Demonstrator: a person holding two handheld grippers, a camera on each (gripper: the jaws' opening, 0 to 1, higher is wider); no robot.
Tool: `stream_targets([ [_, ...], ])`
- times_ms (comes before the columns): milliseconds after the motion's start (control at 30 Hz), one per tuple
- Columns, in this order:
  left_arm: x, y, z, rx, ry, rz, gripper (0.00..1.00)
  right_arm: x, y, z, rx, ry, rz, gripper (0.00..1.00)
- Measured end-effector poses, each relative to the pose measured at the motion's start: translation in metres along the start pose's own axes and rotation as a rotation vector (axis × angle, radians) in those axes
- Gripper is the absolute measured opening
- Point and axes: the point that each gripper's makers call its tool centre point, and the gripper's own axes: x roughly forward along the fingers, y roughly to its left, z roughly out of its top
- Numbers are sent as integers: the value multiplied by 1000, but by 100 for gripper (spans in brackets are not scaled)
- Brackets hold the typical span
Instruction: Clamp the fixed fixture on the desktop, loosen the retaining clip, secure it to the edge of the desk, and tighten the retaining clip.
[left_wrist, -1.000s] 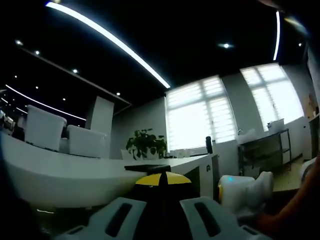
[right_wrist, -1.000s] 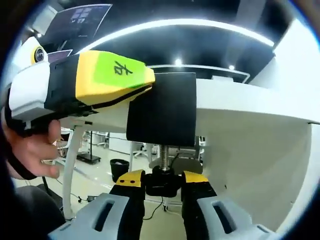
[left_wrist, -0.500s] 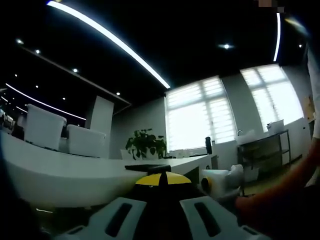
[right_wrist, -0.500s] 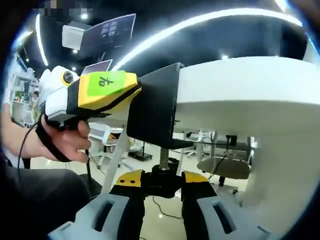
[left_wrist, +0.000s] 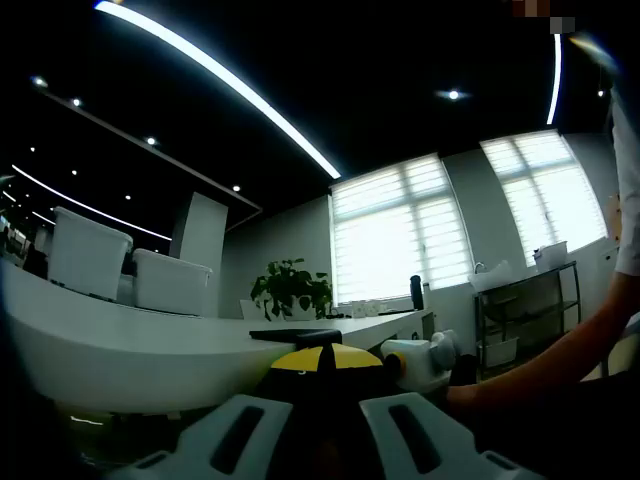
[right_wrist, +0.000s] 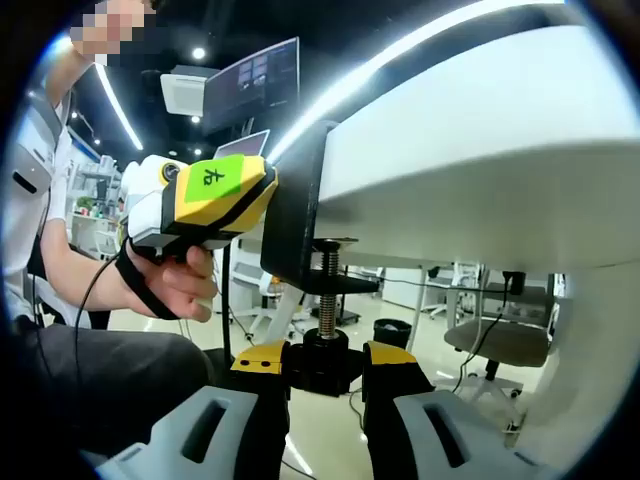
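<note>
A black clamp fixture sits on the edge of the white desk. Its threaded screw hangs below the desk and ends in a black knob. My right gripper is shut on that knob, one yellow-tipped jaw on each side. My left gripper, yellow with a green label and held by a hand, is shut on the fixture's upper part. In the left gripper view, the left gripper has its yellow tips together on the fixture's black top plate. The right gripper is low at the right.
White bins and a potted plant stand on the desk. A metal rack stands by the bright windows. Under the desk are an office chair, a bin and desk legs. The person's arm and leg are close by.
The right gripper view has rolled around the screw with the jaws still on the knob, so the desk now looks tilted. In the left gripper view, the right gripper and arm shifted left.
</note>
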Motion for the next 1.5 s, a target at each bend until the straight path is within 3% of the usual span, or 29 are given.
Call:
stream_targets([
  [100, 0, 0, 0, 0, -2, 0, 3, 0, -3, 0, 1, -7, -27, 26],
  [200, 0, 0, 0, 0, -2, 0, 3, -7, -6, -3, 69, -15, -138, 28],
  [267, 0, 0, 0, 1, -2, 0, 3, -17, -11, -7, 107, -21, -264, 38],
  [300, -1, 0, 0, -1, -3, -1, 3, -21, -11, -6, 121, -54, -331, 41],
  [333, 0, 0, 0, -3, -4, -3, 3, -24, -4, -9, 127, -53, -360, 43],
  [400, 0, -1, 0, -3, -2, -4, 3, -35, 18, -17, 45, 1, -498, 43],
  [467, 1, -2, -1, 4, 3, -2, 3, -43, 29, -25, 38, 35, -601, 43],
  [500, 1, -2, -1, 7, 4, -1, 3, -55, 27, -28, 22, 60, -718, 43],
  [533, 1, -2, -1, 10, 5, 1, 3, -63, 33, -26, 46, 42, -788, 41],
  [567, 1, -2, -1, 11, 6, 3, 3, -63, 43, -27, 81, 36, -807, 40],
  [667, 0, -2, -1, 16, 10, 8, 3, -56, 56, -16, -30, 56, -837, 38],
  [733, 0, -1, -2, 19, 12, 11, 3, -51, 58, -6, -39, 30, -844, 38],
  [833, 0, 0, -1, 19, 13, 13, 3, -53, 48, 10, -8, -33, -875, 35],
  [1033, 0, 0, -1, 20, 12, 16, 3, -56, 29, 14, 12, -32, -916, 34],
  [1367, 1, 0, -1, 21, 8, 8, 3, -40, -5, 10, 4, -9, -944, 29],
  [1500, 1, -1, -1, 28, 10, 4, 3, -33, -7, 9, -1, -4, -932, 28],
])
